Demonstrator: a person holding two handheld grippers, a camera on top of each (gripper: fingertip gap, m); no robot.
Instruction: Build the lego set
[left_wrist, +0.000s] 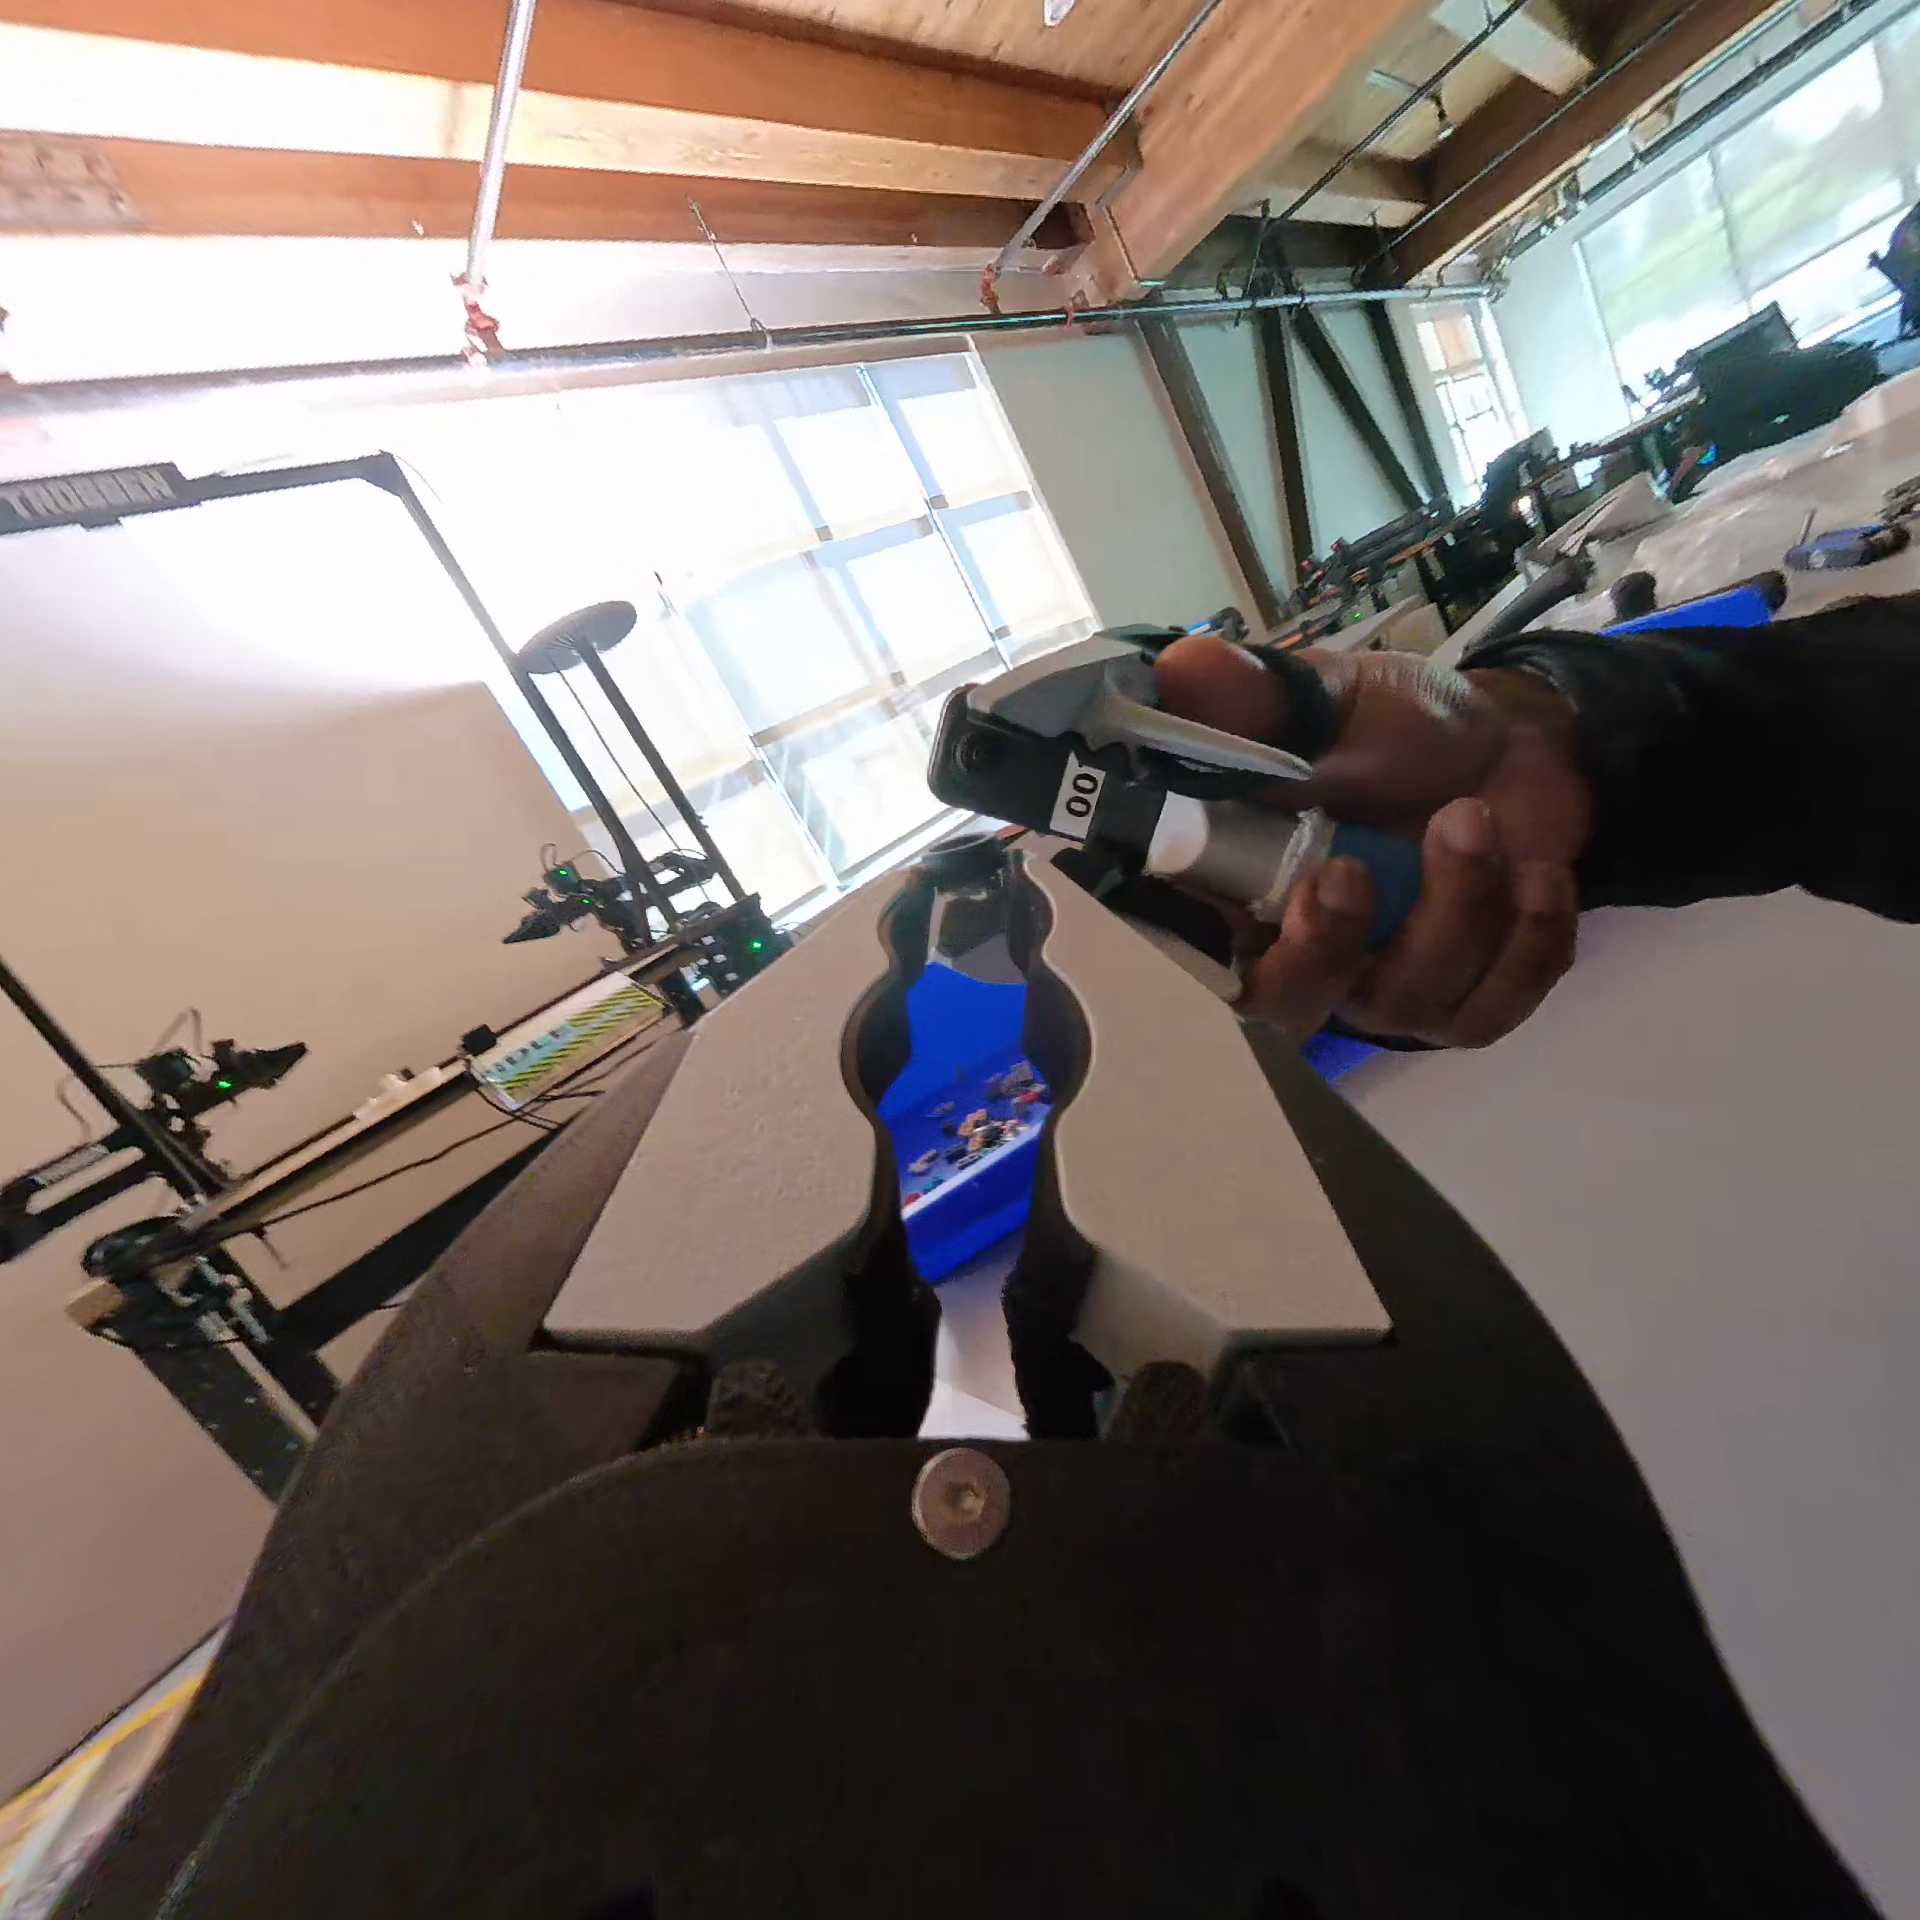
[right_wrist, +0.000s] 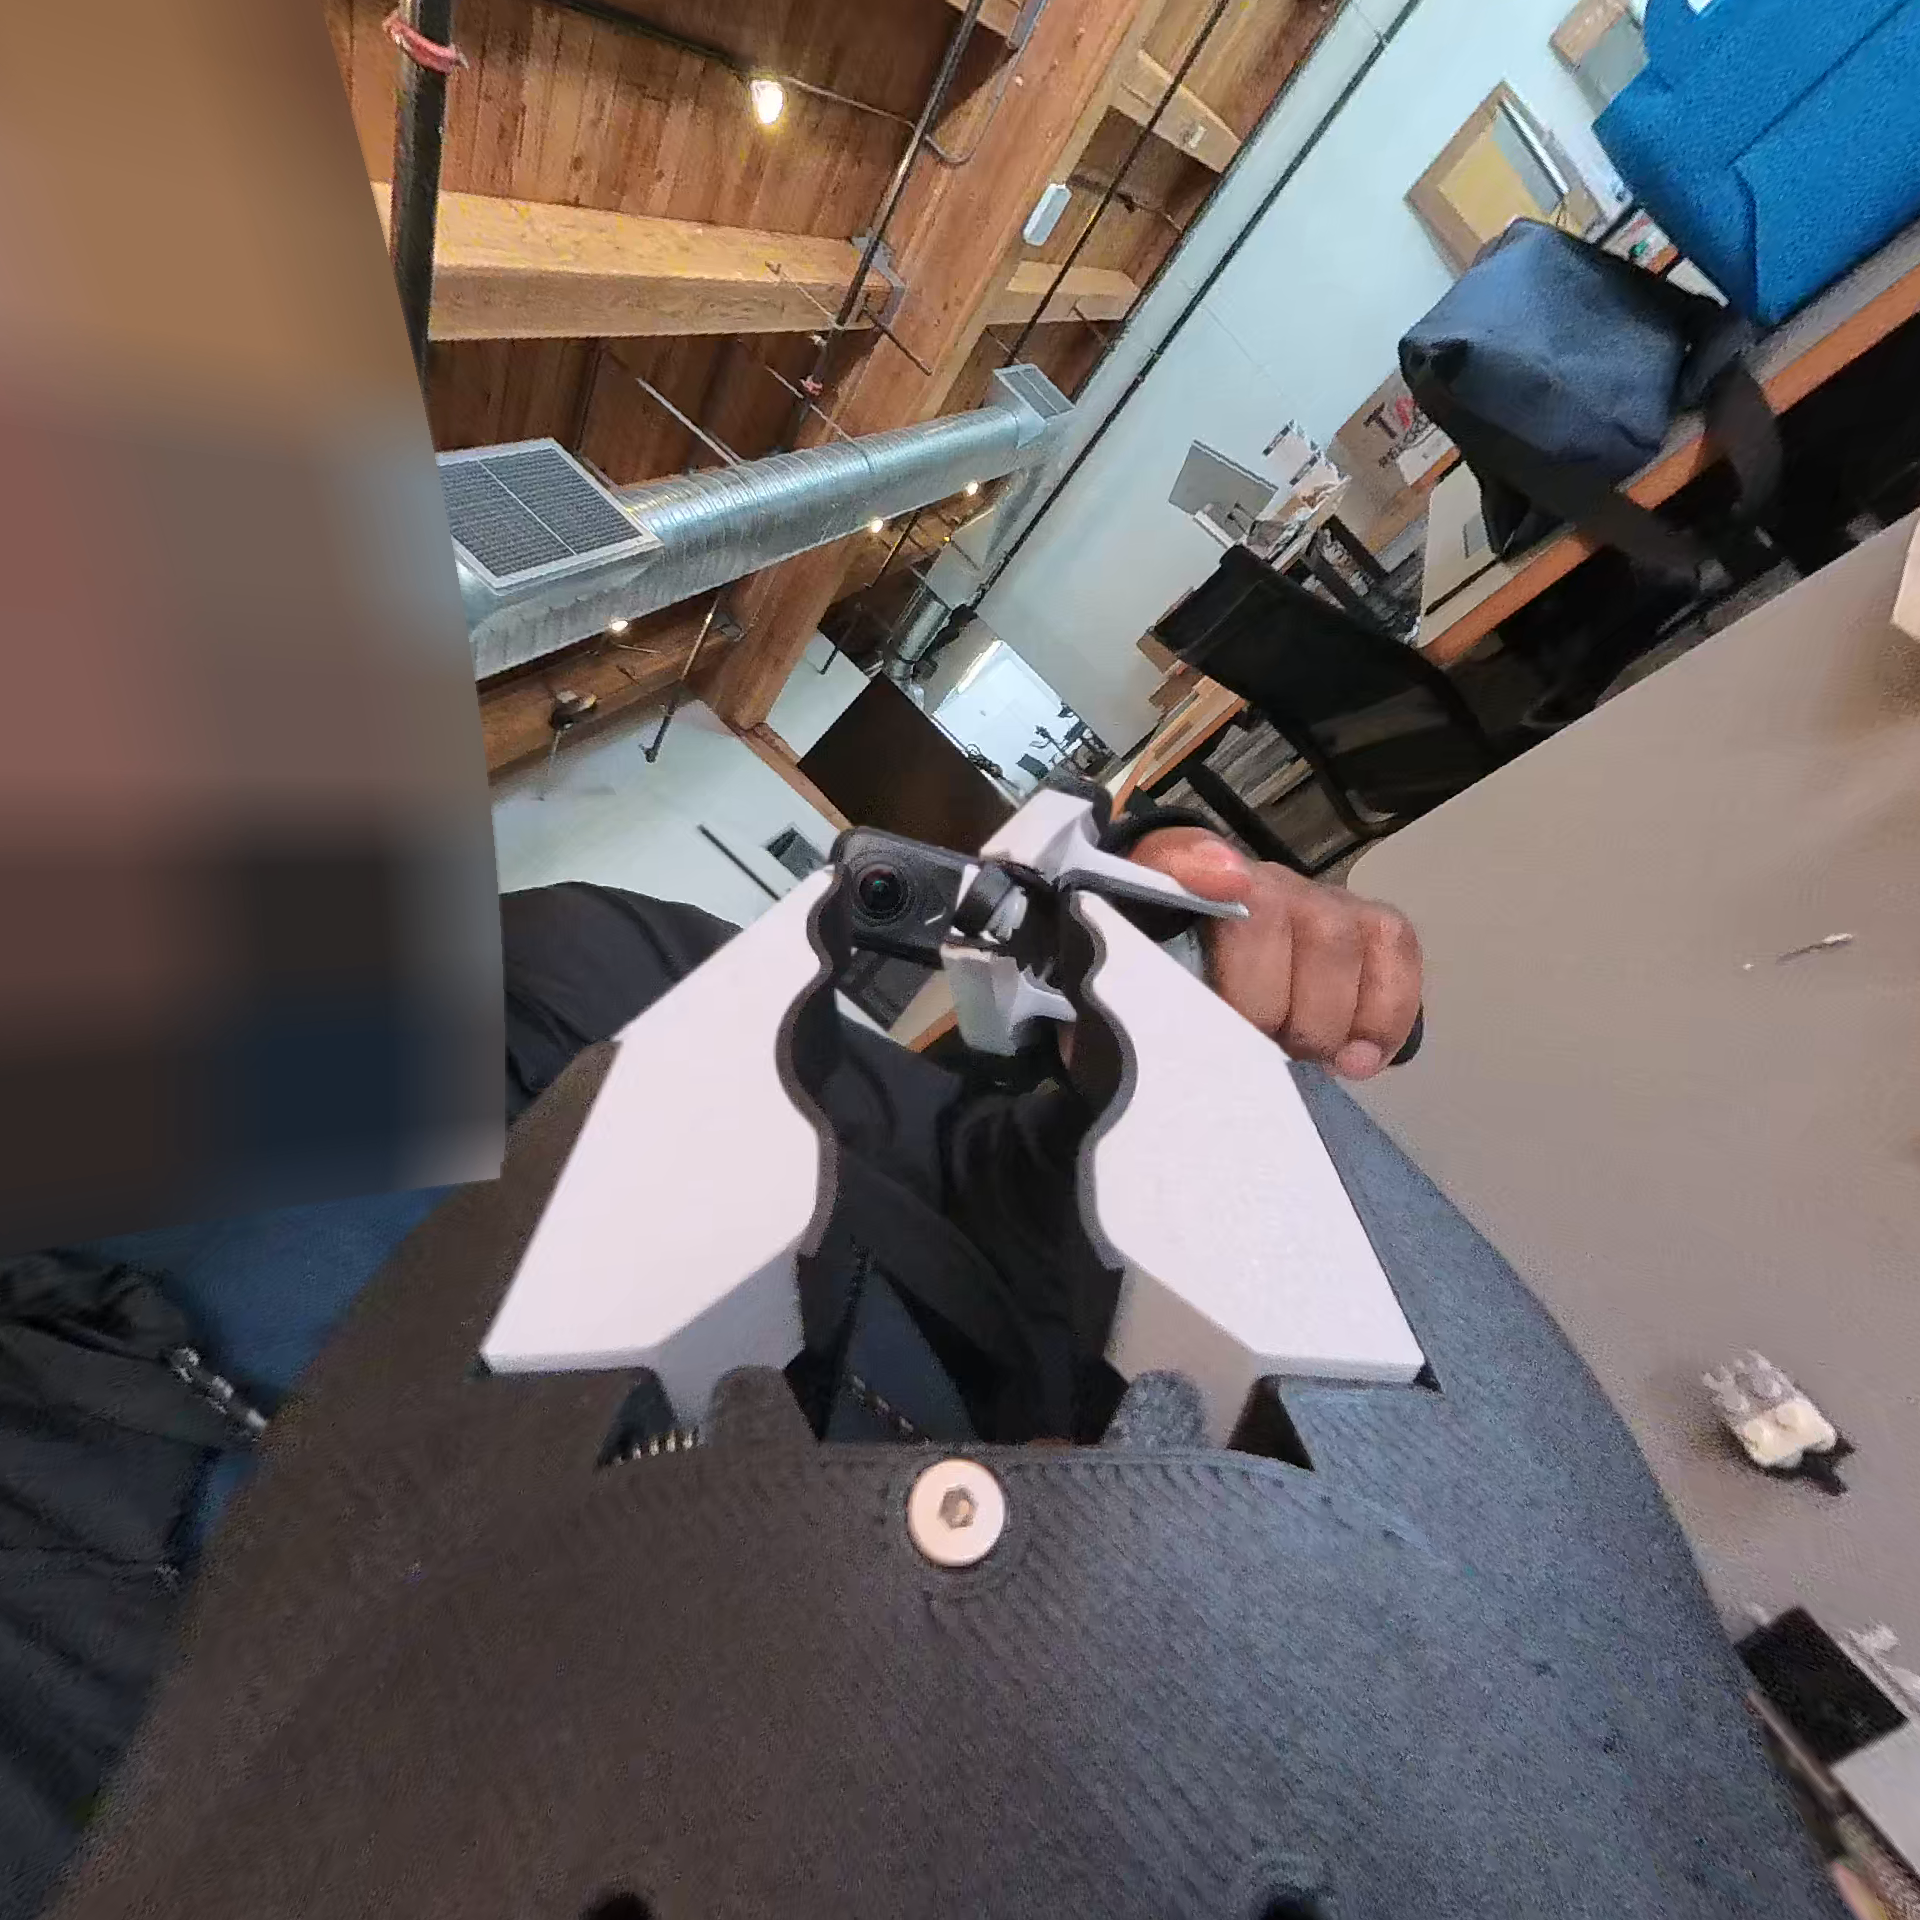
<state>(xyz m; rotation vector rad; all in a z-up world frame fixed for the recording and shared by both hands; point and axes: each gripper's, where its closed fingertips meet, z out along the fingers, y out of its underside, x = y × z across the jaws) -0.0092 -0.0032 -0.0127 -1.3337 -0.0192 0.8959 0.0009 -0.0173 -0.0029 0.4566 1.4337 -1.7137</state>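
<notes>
My two grippers meet tip to tip in the air above the table. In the left wrist view my left gripper (left_wrist: 966, 871) is shut on a small dark round lego piece (left_wrist: 956, 857). The right gripper's body (left_wrist: 1049, 743), held by a hand, comes in from the right. In the right wrist view my right gripper (right_wrist: 951, 902) has its jaws partly apart. The small black piece (right_wrist: 985, 902) and the left gripper's grey fingertips (right_wrist: 997, 992) sit between them, close to its right finger. A blue tray (left_wrist: 961, 1216) of loose lego pieces shows through the left gripper's gap.
A small white lego assembly (right_wrist: 1766, 1408) lies on the grey table (right_wrist: 1662, 935) at the right. A black and white object (right_wrist: 1829, 1704) lies near the bottom right corner. The person's dark clothing (right_wrist: 987, 1247) is behind the jaws. Robot rigs (left_wrist: 582, 904) stand on a far bench. Only a small space, under 4 cm, lies between the two pairs of fingers.
</notes>
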